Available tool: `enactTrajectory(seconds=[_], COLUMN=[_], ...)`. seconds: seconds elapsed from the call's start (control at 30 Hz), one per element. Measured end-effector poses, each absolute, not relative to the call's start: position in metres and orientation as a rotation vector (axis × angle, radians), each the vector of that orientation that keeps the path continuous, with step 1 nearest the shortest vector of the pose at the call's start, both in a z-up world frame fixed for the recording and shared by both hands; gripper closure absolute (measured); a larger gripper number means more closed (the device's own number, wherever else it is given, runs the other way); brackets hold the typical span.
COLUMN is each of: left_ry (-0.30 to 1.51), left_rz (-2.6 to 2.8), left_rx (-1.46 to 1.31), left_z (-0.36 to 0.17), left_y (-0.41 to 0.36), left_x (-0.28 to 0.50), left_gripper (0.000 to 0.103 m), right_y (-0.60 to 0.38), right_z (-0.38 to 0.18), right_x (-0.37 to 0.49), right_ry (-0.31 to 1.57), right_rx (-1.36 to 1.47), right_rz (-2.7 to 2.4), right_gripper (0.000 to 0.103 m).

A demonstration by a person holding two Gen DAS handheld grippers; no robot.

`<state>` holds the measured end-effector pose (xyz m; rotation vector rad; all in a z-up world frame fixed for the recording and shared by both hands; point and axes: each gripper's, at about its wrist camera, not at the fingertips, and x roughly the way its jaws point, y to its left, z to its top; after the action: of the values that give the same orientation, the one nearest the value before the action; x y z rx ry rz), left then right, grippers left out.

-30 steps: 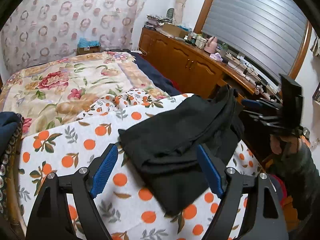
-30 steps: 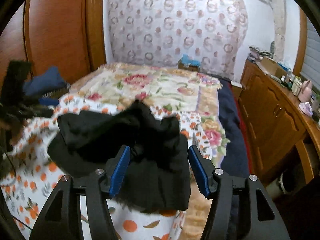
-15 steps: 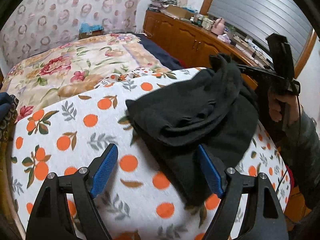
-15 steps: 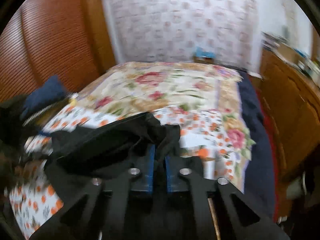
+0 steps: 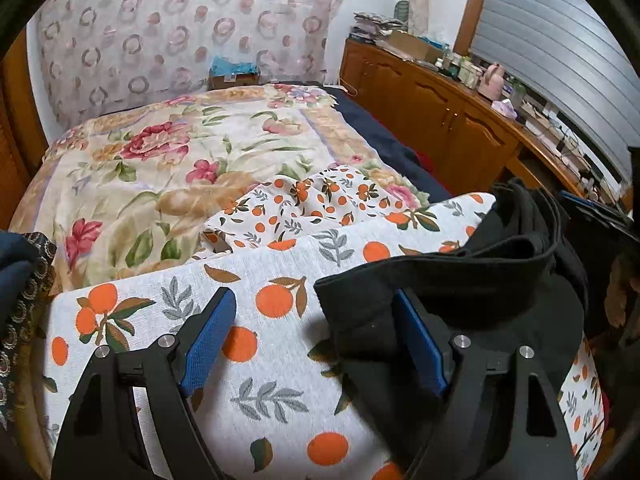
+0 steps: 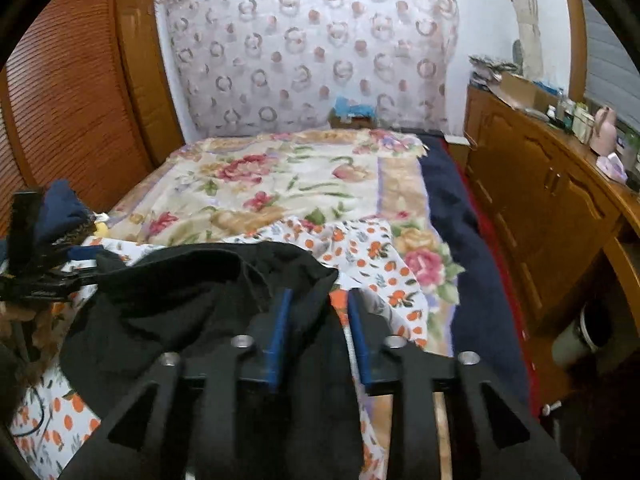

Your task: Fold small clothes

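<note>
Left tongs [image 5: 316, 340] spread wide, black garment [image 5: 460, 280] edge at lower right between them; right tongs [image 6: 316, 336] opening, garment's corner lying loose between them, bulk stretching left.

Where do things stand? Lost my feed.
Left gripper open at black garment edge. Right gripper opening, garment corner between pads. Nothing in the way.

My left gripper [image 5: 312, 336] and my right gripper [image 6: 318, 332] look alike: matte black skeletal frames with triangular cut-outs, silver round screw heads at the joints, and textured blue pads [image 5: 208, 336] lining each finger.
</note>
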<state>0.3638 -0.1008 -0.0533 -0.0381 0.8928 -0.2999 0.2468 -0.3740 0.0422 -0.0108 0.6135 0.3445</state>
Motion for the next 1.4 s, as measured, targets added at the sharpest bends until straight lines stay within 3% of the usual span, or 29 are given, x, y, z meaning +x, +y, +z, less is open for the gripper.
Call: enactTrajectory(seconds=[0.07, 0.17, 0.7, 0.77, 0.9, 0.93, 1.1, 1.17, 1.23, 1.33, 1.4], left_ry=[0.89, 0.894, 0.938, 0.939, 0.955, 0.956, 0.952, 0.949, 0.947, 0.935, 0.911], left_rz=[-0.294, -0.29, -0.352, -0.371, -0.427, -0.432, -0.456, -0.468, -0.483, -0.487, -0.49], left_rx=[-0.044, -0.048, -0.062, -0.069, -0.089, -0.087, -0.097, -0.097, -0.107, -0.094, -0.087], left_z=[-0.054, -0.054, -0.063, -0.062, -0.063, -0.063, -0.063, -0.063, -0.062, -0.057, -0.048], left_y=[-0.102, -0.107, -0.113, -0.115, -0.119, -0.121, -0.118, -0.117, -0.117, -0.12, -0.122], left_x=[0.365, 0.371, 0.351, 0.35, 0.349, 0.348, 0.347, 0.347, 0.346, 0.342, 0.335], left_gripper=[0.021, 0.022, 0.022, 0.03, 0.061, 0.063, 0.068, 0.073, 0.085, 0.09, 0.09], right_y=[-0.372, -0.366, -0.37, -0.369, -0.364, -0.362, -0.356, -0.357, -0.356, -0.359, -0.357], right_z=[0.043, 0.036, 0.008, 0.007, 0.01, 0.01, 0.009, 0.008, 0.009, 0.011, 0.014], right_x=[0.24, 0.236, 0.288, 0.288, 0.285, 0.283, 0.281, 0.281, 0.28, 0.276, 0.268], right_ry=[0.593, 0.584, 0.763, 0.776, 0.787, 0.787, 0.791, 0.794, 0.789, 0.762, 0.727], right_rx=[-0.027, -0.04, 0.052, 0.065, 0.064, 0.057, 0.024, 0.025, 0.003, 0.01, -0.01], right_rz=[0.349, 0.384, 0.416, 0.42, 0.439, 0.441, 0.455, 0.481, 0.48, 0.476, 0.462], right_gripper=[0.05, 0.034, 0.031, 0.031, 0.031, 0.031, 0.045, 0.061, 0.066, 0.076, 0.078])
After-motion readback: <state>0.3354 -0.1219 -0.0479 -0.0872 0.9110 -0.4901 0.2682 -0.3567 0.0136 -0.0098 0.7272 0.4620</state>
